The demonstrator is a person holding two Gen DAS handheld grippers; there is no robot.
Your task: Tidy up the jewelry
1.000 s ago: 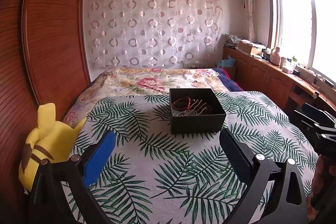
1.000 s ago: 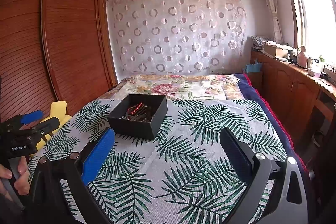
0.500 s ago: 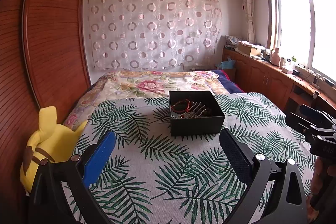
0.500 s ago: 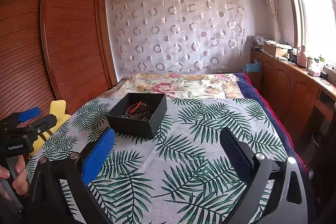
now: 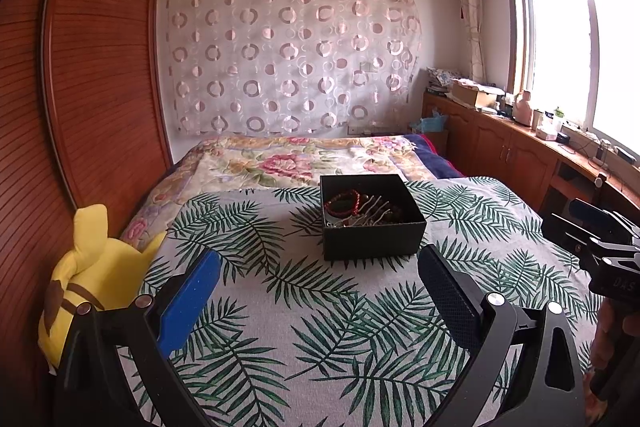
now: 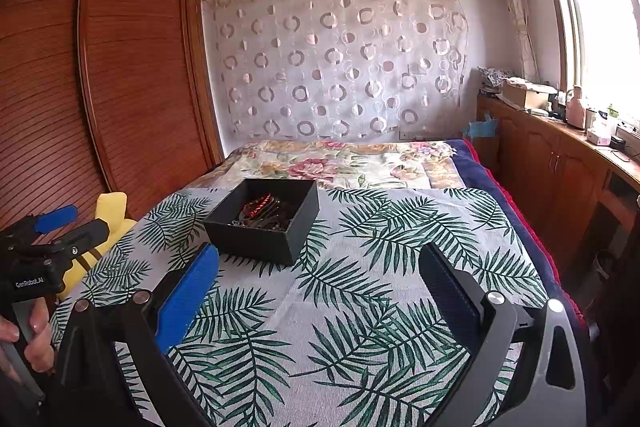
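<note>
Left gripper (image 5: 318, 281): two fingers (image 5: 188, 301) spread wide, gripping nothing, above the leaf-print cover (image 5: 320, 327). Right gripper (image 6: 318, 281): likewise two fingers (image 6: 186, 297) wide apart and empty. Ahead of the left fingers, slightly right of centre, one black box (image 5: 372, 237) on the bed; ahead-left of the right fingers. Inside, one red bead bracelet (image 5: 342, 201) plus tangled silvery pieces (number unclear). Far left of the left fingers, one yellow plush toy (image 5: 94, 275).

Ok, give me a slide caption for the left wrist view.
Open left gripper hovers over a leaf-print bedspread, facing a black box of tangled jewelry.
</note>
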